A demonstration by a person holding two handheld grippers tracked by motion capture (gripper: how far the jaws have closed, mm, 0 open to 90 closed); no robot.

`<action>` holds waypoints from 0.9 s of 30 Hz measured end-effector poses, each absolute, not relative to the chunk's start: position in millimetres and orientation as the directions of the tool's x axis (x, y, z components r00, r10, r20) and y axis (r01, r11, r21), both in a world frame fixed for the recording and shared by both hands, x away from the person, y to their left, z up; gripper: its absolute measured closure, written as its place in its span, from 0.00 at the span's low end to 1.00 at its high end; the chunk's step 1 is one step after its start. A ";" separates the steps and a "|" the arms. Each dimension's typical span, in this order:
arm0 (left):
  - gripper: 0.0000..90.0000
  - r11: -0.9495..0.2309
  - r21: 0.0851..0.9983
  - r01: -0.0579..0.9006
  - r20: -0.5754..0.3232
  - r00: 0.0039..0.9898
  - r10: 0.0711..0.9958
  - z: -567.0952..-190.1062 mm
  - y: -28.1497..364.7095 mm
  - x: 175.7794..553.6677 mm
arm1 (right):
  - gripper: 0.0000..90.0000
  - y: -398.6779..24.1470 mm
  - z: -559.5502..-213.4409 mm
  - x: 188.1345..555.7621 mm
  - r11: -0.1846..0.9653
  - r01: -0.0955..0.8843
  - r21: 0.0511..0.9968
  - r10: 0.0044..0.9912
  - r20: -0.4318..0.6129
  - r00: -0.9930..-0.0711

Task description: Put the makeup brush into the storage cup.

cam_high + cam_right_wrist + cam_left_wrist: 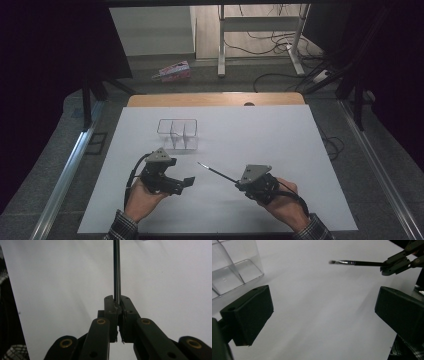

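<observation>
So on the left, the left tongs (189, 181) are spread wide with nothing between the jaws, hovering low over the white worktop (280, 135) just this side of the clear divided organizer (178, 133). Over to the right, the right tongs (238, 183) are clenched on the butt end of a thin black brush (216, 172), which sticks out toward the left with its bristle tip up off the worktop, between the two hands and short of the organizer. Main worry imo: that grip is right at the very end of a long skinny handle, so the brush can easily pivot or droop in the pads, and then the tip won't line up with a compartment. If it's headed into the organizer, the tip could clip one of the thin dividers or the rim and shove the whole box, since it looks light and nothing is holding it down. If it's a handoff instead, the left tongs closing off-center could knock the handle out rather than catch it. As for writing, I can't read any anywhere; there's a pink packet (172, 71) lying on the floor beyond the worktop, but its print is too small to make out.
</observation>
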State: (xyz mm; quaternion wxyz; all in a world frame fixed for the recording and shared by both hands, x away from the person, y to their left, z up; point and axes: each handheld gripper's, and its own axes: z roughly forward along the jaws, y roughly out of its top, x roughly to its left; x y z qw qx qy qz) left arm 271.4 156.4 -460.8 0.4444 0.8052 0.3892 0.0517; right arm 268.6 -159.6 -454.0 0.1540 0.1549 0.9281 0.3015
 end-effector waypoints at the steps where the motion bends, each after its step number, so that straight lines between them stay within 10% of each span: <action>1: 0.03 -0.292 0.759 0.582 -0.274 0.691 0.669 -460.4 156.8 271.8 | 0.94 -159.8 -453.7 268.2 0.761 0.200 0.618 0.389 -0.186 -0.903; 27: 0.18 -0.121 0.796 0.594 -0.453 0.715 0.532 -448.4 152.1 276.6 | 0.94 -145.1 -453.3 252.5 0.567 0.218 0.794 0.447 -0.074 -0.891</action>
